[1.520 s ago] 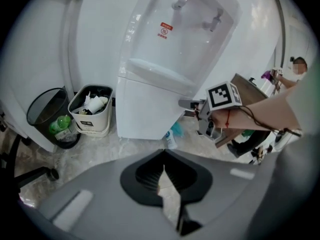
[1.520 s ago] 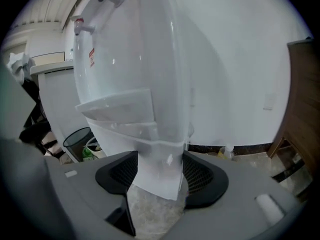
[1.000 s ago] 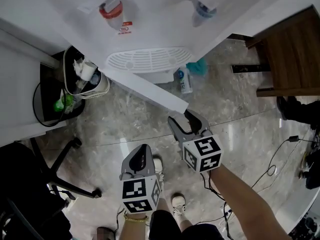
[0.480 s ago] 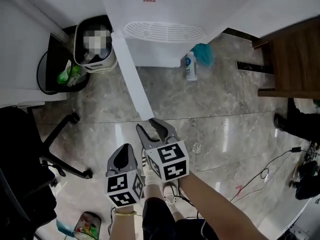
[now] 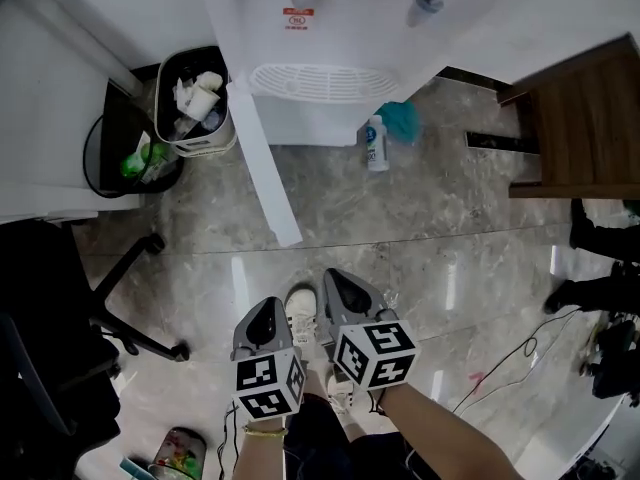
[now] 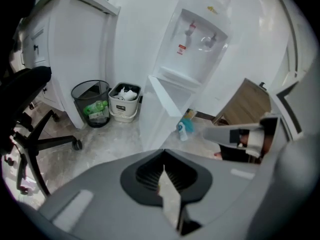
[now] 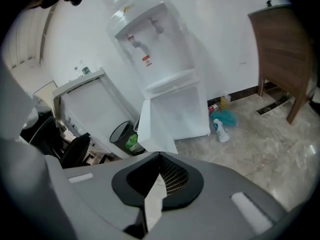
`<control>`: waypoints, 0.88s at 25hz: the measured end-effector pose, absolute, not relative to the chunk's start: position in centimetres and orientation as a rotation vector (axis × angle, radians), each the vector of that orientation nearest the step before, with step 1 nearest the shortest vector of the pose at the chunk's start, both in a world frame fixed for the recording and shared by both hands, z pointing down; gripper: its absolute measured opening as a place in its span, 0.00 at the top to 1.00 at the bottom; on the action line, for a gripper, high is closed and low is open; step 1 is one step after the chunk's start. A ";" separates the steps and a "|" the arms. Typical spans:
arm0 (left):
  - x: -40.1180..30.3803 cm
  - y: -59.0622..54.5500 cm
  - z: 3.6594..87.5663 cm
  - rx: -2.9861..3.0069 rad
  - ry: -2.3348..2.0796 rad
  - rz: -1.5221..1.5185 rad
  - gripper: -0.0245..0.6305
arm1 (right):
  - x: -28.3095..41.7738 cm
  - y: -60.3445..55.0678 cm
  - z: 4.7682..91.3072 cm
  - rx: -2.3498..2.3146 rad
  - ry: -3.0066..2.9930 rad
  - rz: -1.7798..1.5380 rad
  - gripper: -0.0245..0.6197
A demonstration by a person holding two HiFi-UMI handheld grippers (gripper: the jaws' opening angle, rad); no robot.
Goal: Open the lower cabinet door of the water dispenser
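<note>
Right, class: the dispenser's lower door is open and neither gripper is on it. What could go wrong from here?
1. The cabinet door stands wide open with nothing holding it. It may swing shut or get kicked.
2. The spray bottle beside the water dispenser and the cables on the floor could be tripped over.

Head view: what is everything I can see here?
water dispenser: one, white, top centre.
lower cabinet door: one, white, swung open toward the person.
white bin: one, left of the dispenser.
black bin: one, left of the white bin.
spray bottle: one, white, floor right of the door.
teal bundle: one, beside the bottle.
wooden furniture: one, brown, right edge.
office chair: one, black, lower left.
left gripper: one, grey, shut, bottom centre.
right gripper: one, grey, shut, beside it.
</note>
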State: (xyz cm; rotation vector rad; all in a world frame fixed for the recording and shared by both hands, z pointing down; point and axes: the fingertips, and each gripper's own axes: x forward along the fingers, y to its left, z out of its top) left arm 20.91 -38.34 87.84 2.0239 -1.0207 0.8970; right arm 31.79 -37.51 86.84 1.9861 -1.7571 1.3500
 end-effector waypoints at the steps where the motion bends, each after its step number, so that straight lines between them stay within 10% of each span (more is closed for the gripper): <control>1: 21.5 -38.0 87.1 2.025 -1.009 0.897 0.95 | 32.5 -36.5 86.2 2.011 -1.735 1.366 0.96; 22: 26.1 -32.5 81.6 2.052 -0.882 0.982 0.95 | 36.2 -28.1 81.3 2.006 -1.608 1.377 0.96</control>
